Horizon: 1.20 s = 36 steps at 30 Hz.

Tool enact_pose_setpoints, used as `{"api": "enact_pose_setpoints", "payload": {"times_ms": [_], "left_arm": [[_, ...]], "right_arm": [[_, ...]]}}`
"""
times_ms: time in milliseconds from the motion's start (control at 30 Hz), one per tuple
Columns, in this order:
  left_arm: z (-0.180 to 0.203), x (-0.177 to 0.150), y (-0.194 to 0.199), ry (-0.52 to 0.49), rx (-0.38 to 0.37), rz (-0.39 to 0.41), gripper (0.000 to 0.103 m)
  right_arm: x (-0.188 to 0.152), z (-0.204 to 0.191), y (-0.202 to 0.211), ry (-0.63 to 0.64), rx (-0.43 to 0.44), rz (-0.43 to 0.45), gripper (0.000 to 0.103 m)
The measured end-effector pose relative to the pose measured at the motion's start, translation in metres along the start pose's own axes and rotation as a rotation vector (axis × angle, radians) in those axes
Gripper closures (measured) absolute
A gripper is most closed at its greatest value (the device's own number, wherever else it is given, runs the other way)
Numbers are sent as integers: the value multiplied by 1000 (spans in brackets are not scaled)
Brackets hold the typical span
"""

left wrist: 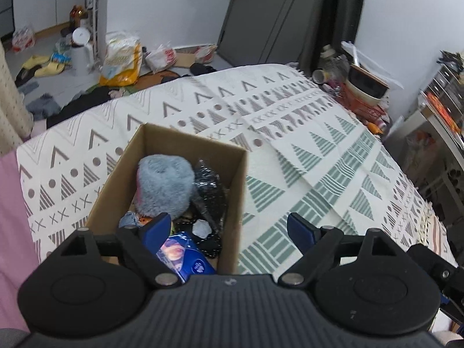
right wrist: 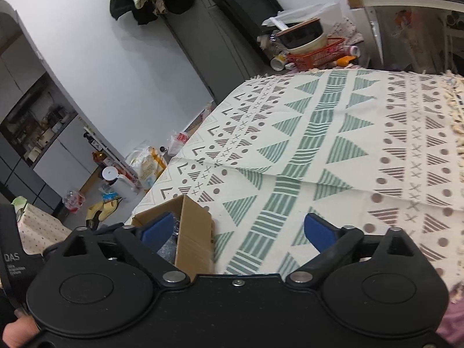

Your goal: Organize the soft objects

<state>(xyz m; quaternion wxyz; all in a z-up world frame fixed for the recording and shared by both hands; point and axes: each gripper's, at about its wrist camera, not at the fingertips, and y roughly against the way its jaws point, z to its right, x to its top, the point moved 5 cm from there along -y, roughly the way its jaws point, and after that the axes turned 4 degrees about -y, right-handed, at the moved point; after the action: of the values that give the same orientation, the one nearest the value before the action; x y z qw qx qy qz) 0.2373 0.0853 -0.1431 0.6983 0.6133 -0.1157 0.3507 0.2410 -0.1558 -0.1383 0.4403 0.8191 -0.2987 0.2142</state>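
Note:
A brown cardboard box (left wrist: 232, 191) stands on a patterned cream and green blanket (left wrist: 319, 168). Inside it lie a fluffy grey-blue plush (left wrist: 165, 185), a black shiny bag (left wrist: 210, 191), a blue packet (left wrist: 188, 258) and a small denim piece (left wrist: 127, 219). My left gripper (left wrist: 229, 226) hangs open above the box's near right corner, with nothing between its blue pads. In the right wrist view, the box (right wrist: 192, 232) sits at the lower left. My right gripper (right wrist: 239, 232) is open and empty over the box's right wall and the blanket (right wrist: 333, 145).
Beyond the bed's far edge the floor holds bags (left wrist: 121, 58), yellow slippers (left wrist: 43, 65), a white canister (left wrist: 81, 49) and dark clothes (left wrist: 84, 104). A red basket with bowls (right wrist: 313, 49) sits past the far corner. Shelving (left wrist: 443, 110) stands at the right.

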Motion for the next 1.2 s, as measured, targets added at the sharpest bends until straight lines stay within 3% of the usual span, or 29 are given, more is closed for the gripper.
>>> {"api": "enact_pose_setpoints", "payload": {"times_ms": [400, 1200], "left_arm": [[30, -11, 62, -60, -55, 25, 1], [37, -37, 167, -96, -56, 108, 0]], "right_arm": [[14, 21, 54, -12, -5, 31, 0], [9, 14, 142, 93, -24, 57, 0]]}}
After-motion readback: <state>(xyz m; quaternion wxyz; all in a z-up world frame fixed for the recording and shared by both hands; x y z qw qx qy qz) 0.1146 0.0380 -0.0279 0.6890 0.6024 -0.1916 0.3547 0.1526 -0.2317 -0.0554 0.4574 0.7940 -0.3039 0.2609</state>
